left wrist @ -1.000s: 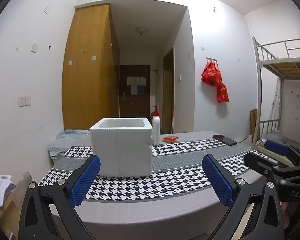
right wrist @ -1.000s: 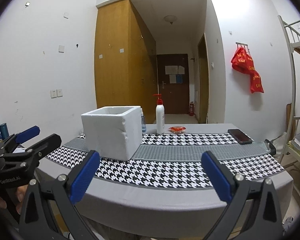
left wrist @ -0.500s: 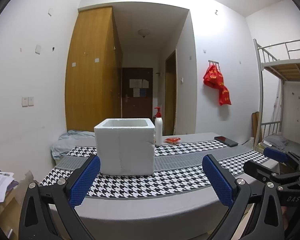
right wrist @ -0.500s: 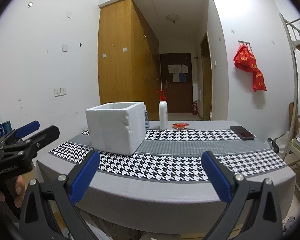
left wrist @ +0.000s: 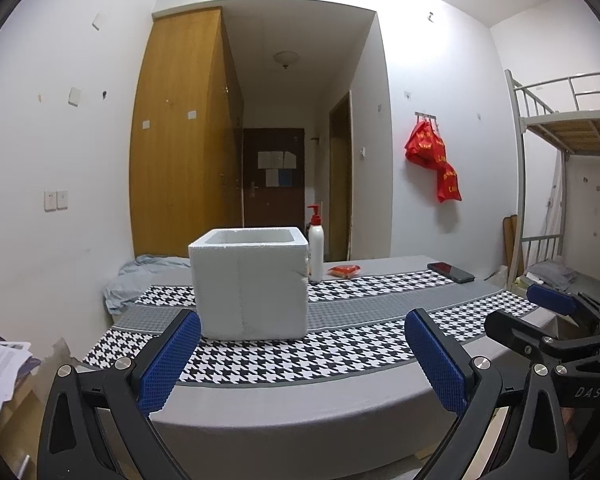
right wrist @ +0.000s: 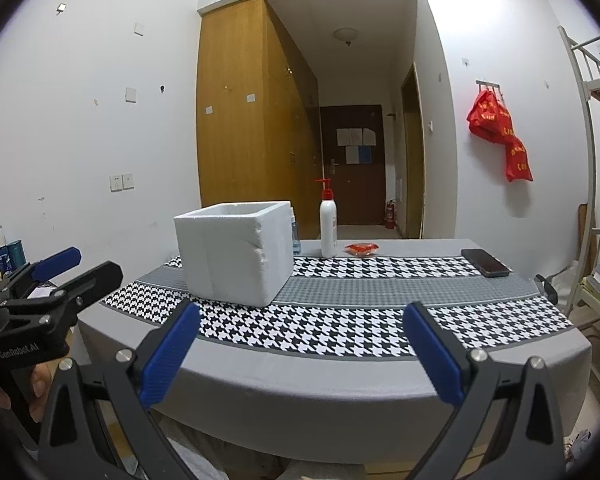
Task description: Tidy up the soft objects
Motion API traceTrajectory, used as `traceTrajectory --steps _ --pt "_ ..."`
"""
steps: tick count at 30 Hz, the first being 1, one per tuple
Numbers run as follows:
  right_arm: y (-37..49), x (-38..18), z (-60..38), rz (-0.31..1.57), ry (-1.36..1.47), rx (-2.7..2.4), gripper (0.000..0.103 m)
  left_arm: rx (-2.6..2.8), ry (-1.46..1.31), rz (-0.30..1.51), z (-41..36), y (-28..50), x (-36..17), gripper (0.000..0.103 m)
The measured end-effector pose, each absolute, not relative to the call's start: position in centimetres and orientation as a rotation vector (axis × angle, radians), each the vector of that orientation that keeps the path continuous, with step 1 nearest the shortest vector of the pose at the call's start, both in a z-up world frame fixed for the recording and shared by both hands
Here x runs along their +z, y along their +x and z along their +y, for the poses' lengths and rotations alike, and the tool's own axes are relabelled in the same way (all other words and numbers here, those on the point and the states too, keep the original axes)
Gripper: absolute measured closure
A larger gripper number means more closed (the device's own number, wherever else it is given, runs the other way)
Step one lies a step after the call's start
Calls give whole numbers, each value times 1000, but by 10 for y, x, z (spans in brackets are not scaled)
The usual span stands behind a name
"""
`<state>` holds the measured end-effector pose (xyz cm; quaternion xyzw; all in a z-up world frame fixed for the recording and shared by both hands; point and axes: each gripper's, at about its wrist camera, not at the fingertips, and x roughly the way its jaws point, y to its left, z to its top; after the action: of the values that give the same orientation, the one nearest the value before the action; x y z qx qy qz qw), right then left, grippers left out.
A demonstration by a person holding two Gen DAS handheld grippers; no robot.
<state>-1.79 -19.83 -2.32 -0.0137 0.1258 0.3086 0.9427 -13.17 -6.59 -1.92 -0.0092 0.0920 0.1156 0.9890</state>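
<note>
2 spread grippers (left wrist: pixel 300 356) (right wrist: pixel 300 348) well short of red packet (left wrist: pixel 343 270)

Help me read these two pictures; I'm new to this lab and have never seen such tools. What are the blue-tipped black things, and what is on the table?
No robot here: a person holds a two-finger clamp tool in each hand, with a camera on each. One picture looks along the left gripper, the other along the right gripper; each also catches the other tool at its edge. Both sets of fingers are spread open and hold nothing. On the grey table with a black-and-white houndstooth cloth stand a white foam box and a white pump bottle with a red top; a small red packet and a black phone lie further back.
</note>
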Motion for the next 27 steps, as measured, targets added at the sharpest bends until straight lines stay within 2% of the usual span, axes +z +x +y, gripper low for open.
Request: traceTrajectory --steps 27 --pt "-25 -21 -195 249 -42 637 0 228 -27 181 -64 -138 -19 1"
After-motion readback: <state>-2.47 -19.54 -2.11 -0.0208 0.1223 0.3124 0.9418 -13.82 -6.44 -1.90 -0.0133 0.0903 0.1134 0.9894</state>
